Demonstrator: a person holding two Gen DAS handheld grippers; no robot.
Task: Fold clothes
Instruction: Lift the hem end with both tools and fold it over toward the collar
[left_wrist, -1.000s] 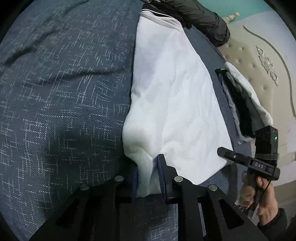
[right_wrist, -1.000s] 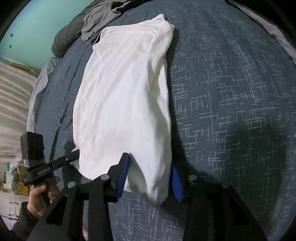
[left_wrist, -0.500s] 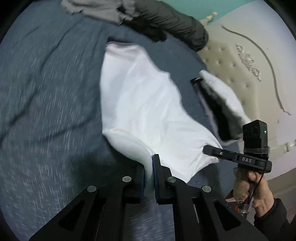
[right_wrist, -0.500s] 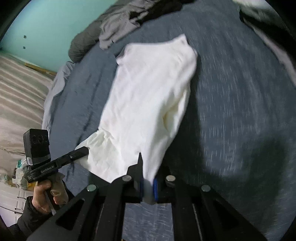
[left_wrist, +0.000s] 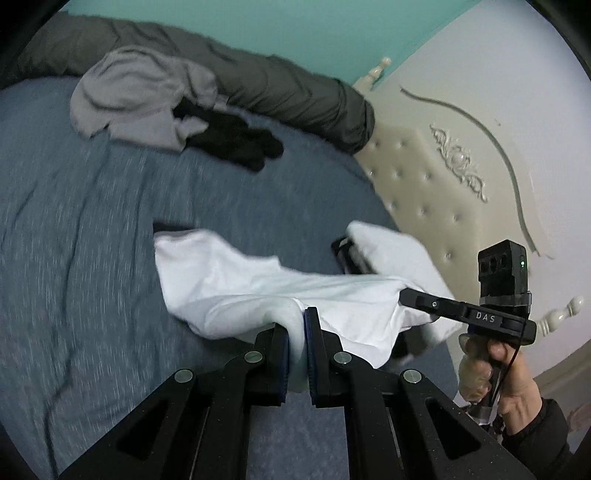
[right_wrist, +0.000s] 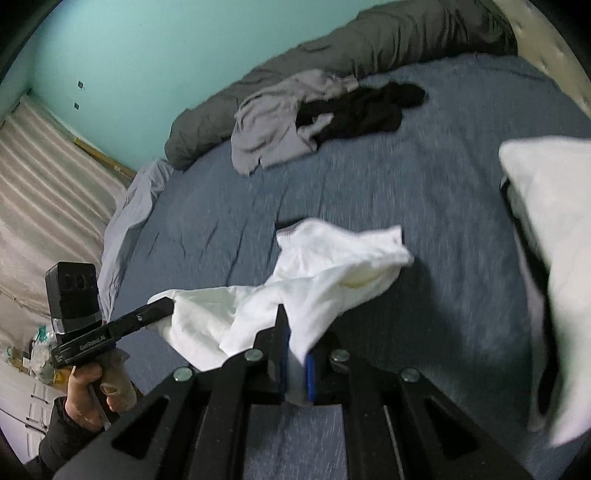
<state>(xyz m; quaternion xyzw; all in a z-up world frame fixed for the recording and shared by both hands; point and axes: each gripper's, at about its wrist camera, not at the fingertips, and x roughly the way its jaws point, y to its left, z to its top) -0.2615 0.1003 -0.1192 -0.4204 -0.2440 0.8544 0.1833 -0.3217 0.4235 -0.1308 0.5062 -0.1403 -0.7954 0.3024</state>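
Blue-grey woven bedspread (left_wrist: 92, 229) under teal wall (right_wrist: 147, 55). One white cotton shirt (left_wrist: 258, 284) lifted above bedspread, pinched by left gripper (left_wrist: 297, 332) and right gripper (right_wrist: 295, 354). Two loose garments beyond.

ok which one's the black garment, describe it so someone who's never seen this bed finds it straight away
Start at the blue bedspread and look to its far side, where a rolled dark grey duvet lies along the teal wall. Just in front of it sits a crumpled light grey garment; the black garment lies against it, the only black cloth there, unlike the white shirt in both grippers.

Tufted headboard (left_wrist: 406, 177); teal wall (right_wrist: 147, 66)
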